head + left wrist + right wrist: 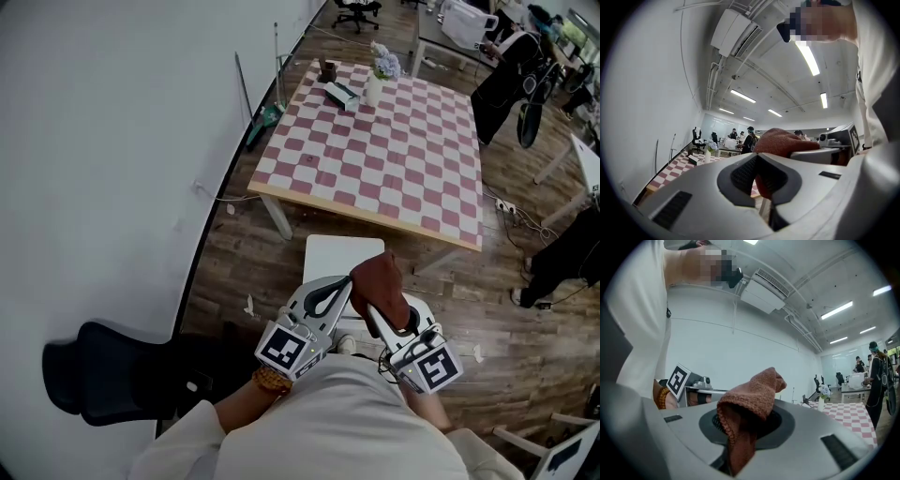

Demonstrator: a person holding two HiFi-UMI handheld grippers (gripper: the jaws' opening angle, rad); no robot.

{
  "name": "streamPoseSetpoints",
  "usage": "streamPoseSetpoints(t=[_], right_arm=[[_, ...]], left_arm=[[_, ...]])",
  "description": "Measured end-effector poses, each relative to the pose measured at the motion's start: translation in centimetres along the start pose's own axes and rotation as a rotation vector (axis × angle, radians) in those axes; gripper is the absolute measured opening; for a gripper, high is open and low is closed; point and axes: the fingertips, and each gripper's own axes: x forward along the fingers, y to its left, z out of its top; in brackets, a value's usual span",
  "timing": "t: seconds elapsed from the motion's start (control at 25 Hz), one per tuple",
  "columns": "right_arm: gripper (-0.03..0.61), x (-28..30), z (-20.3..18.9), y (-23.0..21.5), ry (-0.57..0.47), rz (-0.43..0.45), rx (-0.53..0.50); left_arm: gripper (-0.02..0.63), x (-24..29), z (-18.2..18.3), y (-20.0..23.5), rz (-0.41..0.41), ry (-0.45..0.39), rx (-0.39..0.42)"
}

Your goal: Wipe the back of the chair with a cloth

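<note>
A reddish-brown cloth (382, 284) is bunched in my right gripper (371, 307), which is shut on it; in the right gripper view the cloth (752, 399) folds over the jaws and hangs down between them. My left gripper (345, 285) is held close beside it, shut with nothing in it. From the left gripper view the cloth (780, 140) shows just past the shut jaws. Both grippers are held level near my chest. Directly below them stands a white chair (343, 250), partly hidden by the grippers.
A pink-and-white checkered table (394, 178) stands ahead, with a vase of flowers (377, 75), a box and a cup at its far end. At lower left a black office chair (94, 375) sits by the white wall (112, 141). People and desks are at the far right.
</note>
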Motion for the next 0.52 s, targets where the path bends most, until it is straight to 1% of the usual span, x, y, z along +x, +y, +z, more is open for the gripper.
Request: streamPoseSetpoints(t=[0.52], right_arm=[[0.094, 0.08, 0.39, 0.33, -0.014, -0.006, 0.003]], left_arm=[[0.029, -0.59, 0.38, 0.53, 0.008, 0.002, -0.002]])
